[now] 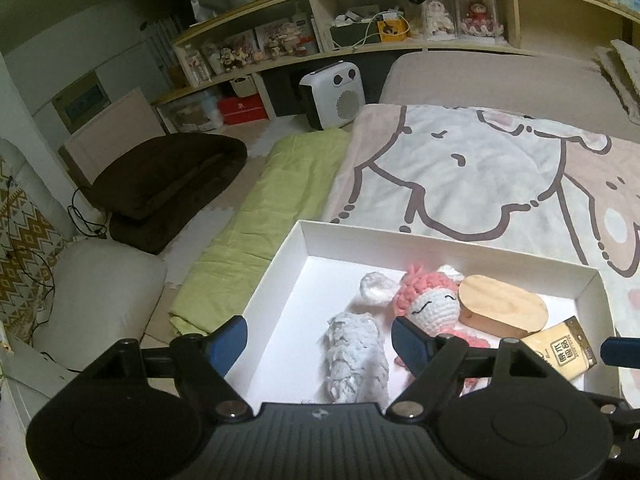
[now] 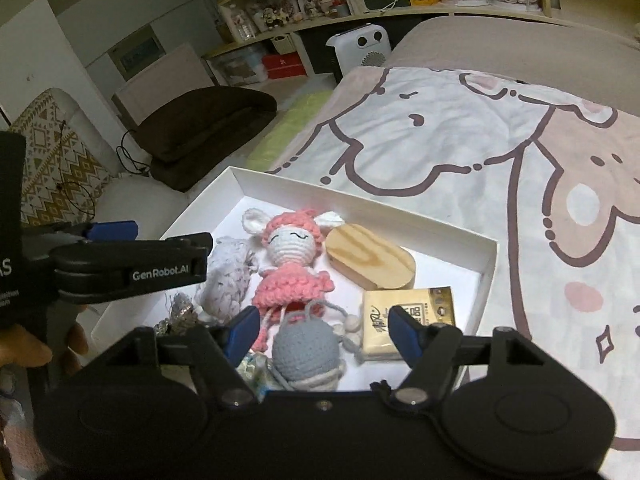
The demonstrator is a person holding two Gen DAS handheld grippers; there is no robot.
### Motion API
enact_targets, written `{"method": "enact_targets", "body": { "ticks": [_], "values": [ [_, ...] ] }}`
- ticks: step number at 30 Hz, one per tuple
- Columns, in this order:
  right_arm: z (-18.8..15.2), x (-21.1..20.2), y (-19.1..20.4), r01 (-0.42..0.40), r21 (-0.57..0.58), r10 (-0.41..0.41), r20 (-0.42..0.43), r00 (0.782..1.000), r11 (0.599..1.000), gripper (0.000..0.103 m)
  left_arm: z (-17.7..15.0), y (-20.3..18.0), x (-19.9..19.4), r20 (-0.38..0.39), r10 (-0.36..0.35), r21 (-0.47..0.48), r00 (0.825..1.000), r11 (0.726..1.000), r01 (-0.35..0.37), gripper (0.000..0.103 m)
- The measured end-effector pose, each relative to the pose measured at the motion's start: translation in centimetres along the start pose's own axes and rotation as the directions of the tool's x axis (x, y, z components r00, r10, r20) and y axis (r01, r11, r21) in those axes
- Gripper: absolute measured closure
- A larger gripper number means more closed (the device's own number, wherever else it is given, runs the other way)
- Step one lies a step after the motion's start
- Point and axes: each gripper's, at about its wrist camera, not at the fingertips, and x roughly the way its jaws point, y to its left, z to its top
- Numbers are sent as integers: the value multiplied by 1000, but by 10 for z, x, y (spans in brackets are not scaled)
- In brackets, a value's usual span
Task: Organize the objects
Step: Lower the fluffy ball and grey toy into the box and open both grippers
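Observation:
A shallow white box (image 1: 448, 246) lies on the bed's cartoon blanket. In it are a pink crocheted doll (image 1: 430, 300), an oval wooden block (image 1: 502, 306), a tan tissue pack (image 1: 564, 348) and a pale grey knitted piece (image 1: 354, 360). My left gripper (image 1: 320, 340) hangs open over the box, the knitted piece lying loose between its blue fingers. My right gripper (image 2: 324, 330) is open too, with a grey crocheted ball (image 2: 308, 350) below and between its fingers, not pressed. The doll (image 2: 290, 264), block (image 2: 370, 258) and tissue pack (image 2: 404, 320) lie just beyond it.
A crumpled silvery item (image 2: 180, 314) lies at the box's near left. A green folded quilt (image 1: 260, 216) and dark brown cushions (image 1: 172, 176) lie on the floor left of the bed. A white heater (image 1: 332, 94) stands before cluttered shelves (image 1: 360, 28). A hand (image 2: 24, 350) holds the left tool.

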Motion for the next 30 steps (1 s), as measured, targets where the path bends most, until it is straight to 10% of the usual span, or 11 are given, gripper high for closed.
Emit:
{"method": "enact_targets", "body": {
  "ticks": [13,30],
  "values": [
    [-1,-3,-7,16,5,-16,8,1000,1000,31,1,0,-2,0,-11,-14,1000,1000,11,23],
    [-1,-30,-19,85,-25,-82,98,992,996,3,-2,4,-17,6,-18,-48,1000,999,18,2]
  ]
}}
